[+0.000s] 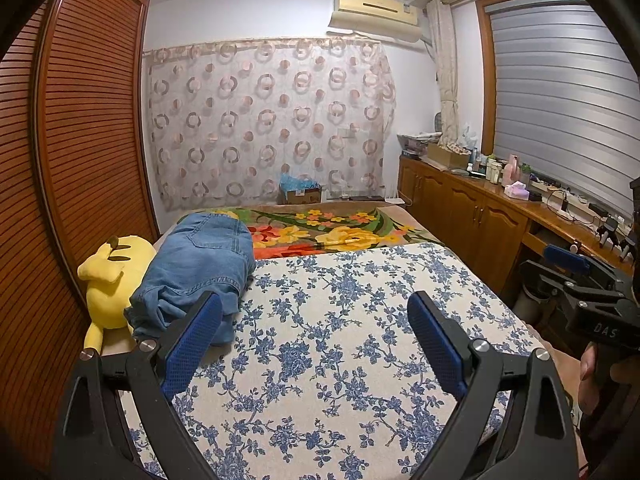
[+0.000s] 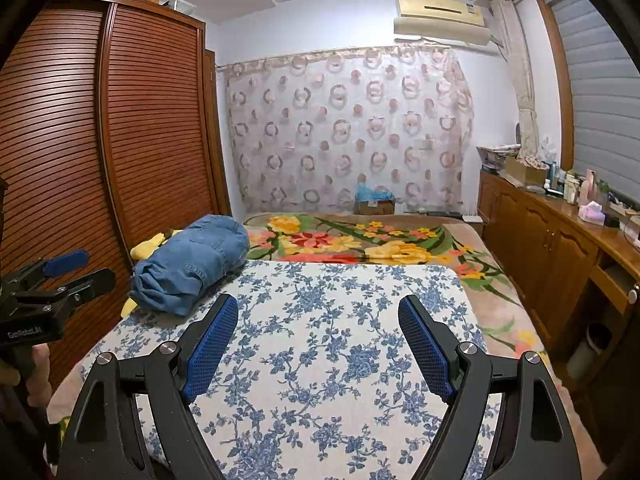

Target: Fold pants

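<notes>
left wrist view: denim pants bundled at the bed's far left, both grippers empty

left wrist view shows the left gripper [image 1: 316,312] held above the blue floral mat [image 1: 340,344] with its 2 jaws spread wide and nothing between them. the right gripper [image 2: 318,316] hangs over the same mat, jaws likewise apart and empty. the blue denim pants [image 1: 200,264] lie in a rounded, loosely doubled-over bundle at the mat's far left corner, partly resting on a yellow plush toy [image 1: 106,280] beside the louvred wardrobe [image 1: 72,152]; a back pocket faces up. beyond the mat lies a flowered blanket [image 2: 360,240].

this fits 2 readings: a rumpled heap waiting to be spread out, or a rough bundle set aside after folding (the lumpy, uneven edges lean toward the 1st, though that is only a judgement). if folding remains, it would call for both grippers to reach left to the pants, each pinching a clear edge such as the waistband, and drawing the cloth onto the open mat.
</notes>
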